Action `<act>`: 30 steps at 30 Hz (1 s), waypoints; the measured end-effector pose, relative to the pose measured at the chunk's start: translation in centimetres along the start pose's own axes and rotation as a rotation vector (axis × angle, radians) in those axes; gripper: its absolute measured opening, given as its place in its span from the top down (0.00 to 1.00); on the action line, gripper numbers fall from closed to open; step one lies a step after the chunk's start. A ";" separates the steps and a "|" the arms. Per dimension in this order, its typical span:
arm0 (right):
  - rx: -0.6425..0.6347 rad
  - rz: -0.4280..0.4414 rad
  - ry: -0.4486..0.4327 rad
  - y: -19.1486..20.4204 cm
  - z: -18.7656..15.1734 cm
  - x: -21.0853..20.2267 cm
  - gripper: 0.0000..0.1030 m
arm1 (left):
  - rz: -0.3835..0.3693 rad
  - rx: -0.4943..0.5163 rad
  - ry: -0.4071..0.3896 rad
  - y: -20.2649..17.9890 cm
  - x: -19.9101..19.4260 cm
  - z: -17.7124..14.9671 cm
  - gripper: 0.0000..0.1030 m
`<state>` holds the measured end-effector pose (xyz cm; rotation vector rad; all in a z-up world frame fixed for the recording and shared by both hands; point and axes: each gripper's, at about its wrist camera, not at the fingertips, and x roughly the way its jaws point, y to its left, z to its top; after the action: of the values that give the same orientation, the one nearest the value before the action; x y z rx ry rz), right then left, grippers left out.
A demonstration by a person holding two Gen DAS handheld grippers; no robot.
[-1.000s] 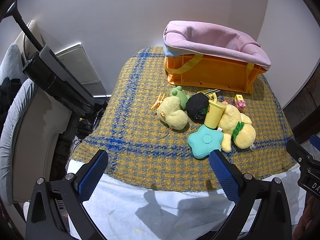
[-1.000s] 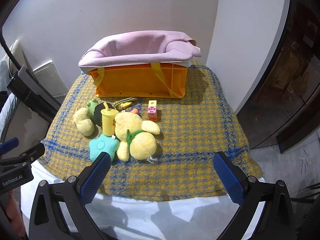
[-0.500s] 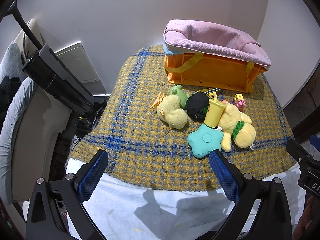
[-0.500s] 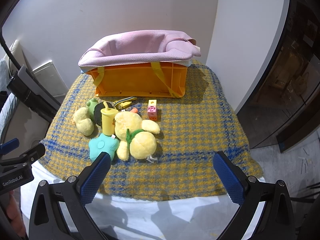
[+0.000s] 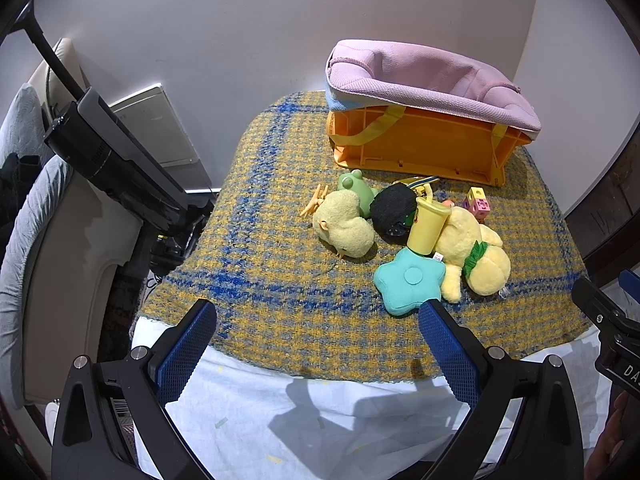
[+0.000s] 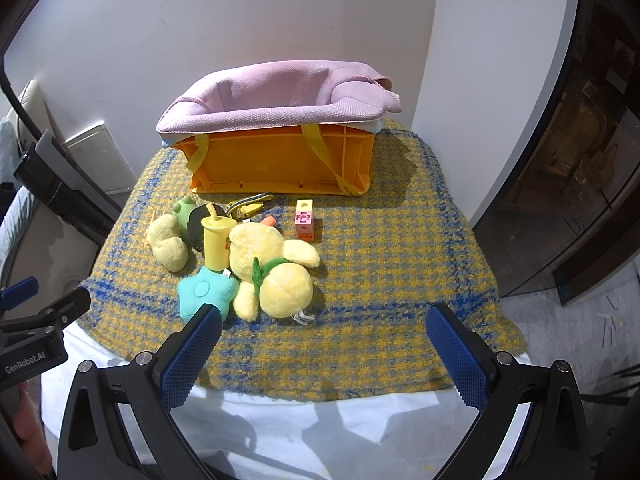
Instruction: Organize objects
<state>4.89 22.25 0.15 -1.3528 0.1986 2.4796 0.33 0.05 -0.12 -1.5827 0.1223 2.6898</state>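
The toys lie in one tight heap on the plaid blanket (image 6: 400,280), just in front of the orange crate (image 6: 280,164) with its pink fabric liner (image 6: 272,96): a large yellow plush (image 6: 276,268) with a green ribbon, a teal star cushion (image 6: 204,292) touching its near side, a yellow toy cup (image 6: 217,240) with a straw standing between them, a smaller pale yellow chick plush (image 5: 344,228), a green frog figure (image 5: 354,190) and a dark round toy (image 5: 394,210) pressed together behind. A pink and yellow block (image 6: 304,220) stands a little apart to the right of the heap, and some small striped and orange bits lie close to the crate wall, too small to name. What shows of the liner's inside looks bare, though its floor is hidden, so by my judgement the sorting has not really begun and every piece is left to move. The left gripper (image 5: 316,320) hangs over the near edge of the blanket with its blue pads spread wide and nothing between them, the star cushion just beyond its right finger. The right gripper (image 6: 320,332) is likewise fully spread and empty, touching nothing, hovering above the white sheet (image 6: 280,432) at the table's front.
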 end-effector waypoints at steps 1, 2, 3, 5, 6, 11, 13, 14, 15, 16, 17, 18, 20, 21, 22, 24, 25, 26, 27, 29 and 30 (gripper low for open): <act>0.000 0.000 0.000 0.0 0.0 0.0 0.01 | -0.001 0.001 0.000 0.0 0.0 0.0 0.00; 0.000 0.000 -0.001 0.0 0.0 0.0 0.01 | 0.000 0.001 0.000 0.0 0.0 0.0 0.00; 0.000 -0.001 0.000 0.0 0.0 0.0 0.01 | 0.000 0.001 -0.001 0.0 0.0 0.0 0.00; 0.001 0.000 0.000 0.0 0.0 0.0 0.01 | -0.001 0.001 0.000 0.0 0.0 0.0 0.00; 0.001 -0.001 -0.001 0.0 0.0 0.0 0.01 | -0.001 0.001 -0.001 0.0 0.0 0.0 0.00; 0.001 -0.001 -0.001 0.1 0.0 0.0 0.01 | -0.002 0.003 -0.001 0.0 0.0 0.0 0.00; 0.002 -0.001 -0.001 0.1 0.0 -0.1 0.01 | -0.004 0.006 -0.001 0.0 0.0 0.0 0.00; 0.002 -0.002 -0.001 0.1 0.0 -0.1 0.01 | -0.004 0.006 -0.001 0.0 0.0 0.0 0.00; 0.002 -0.001 -0.001 0.1 0.0 -0.1 0.01 | -0.004 0.006 -0.001 0.0 0.0 0.0 0.00; 0.003 -0.001 -0.001 0.1 0.0 -0.1 0.01 | -0.005 0.007 -0.001 0.0 0.0 0.0 0.00; 0.002 -0.002 -0.001 0.1 0.0 -0.1 0.01 | -0.005 0.007 -0.001 0.0 0.0 0.0 0.00; 0.003 -0.002 -0.001 0.1 0.0 -0.1 0.01 | -0.005 0.007 0.000 0.0 0.0 0.0 0.00; 0.003 -0.002 -0.001 0.1 0.0 -0.1 0.01 | -0.006 0.008 -0.001 0.0 0.0 0.0 0.00; 0.003 -0.002 -0.002 0.1 0.0 -0.1 0.01 | -0.006 0.008 -0.001 0.0 0.0 0.0 0.00; 0.003 -0.002 -0.001 0.1 0.0 -0.1 0.01 | -0.006 0.008 0.000 0.0 0.0 0.0 0.00; 0.003 -0.002 -0.001 0.1 0.0 -0.1 0.01 | -0.006 0.008 -0.001 0.0 0.0 0.0 0.00; 0.004 -0.002 -0.001 0.1 0.0 -0.1 0.01 | -0.006 0.008 -0.001 0.0 0.0 0.0 0.00; 0.004 -0.002 -0.001 0.1 0.0 -0.1 0.01 | -0.007 0.008 -0.001 0.0 0.0 0.0 0.00; 0.004 -0.002 -0.001 0.1 0.0 -0.1 0.01 | -0.006 0.008 0.000 0.0 0.0 0.0 0.00; 0.004 -0.002 -0.002 0.1 0.0 -0.1 0.01 | -0.007 0.008 -0.001 0.0 0.0 0.0 0.00; 0.004 -0.002 -0.002 0.1 0.0 -0.1 0.01 | -0.007 0.009 0.000 0.0 0.0 0.0 0.00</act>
<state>4.90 22.11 0.26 -1.3488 0.2013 2.4771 0.31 0.07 -0.10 -1.5774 0.1283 2.6805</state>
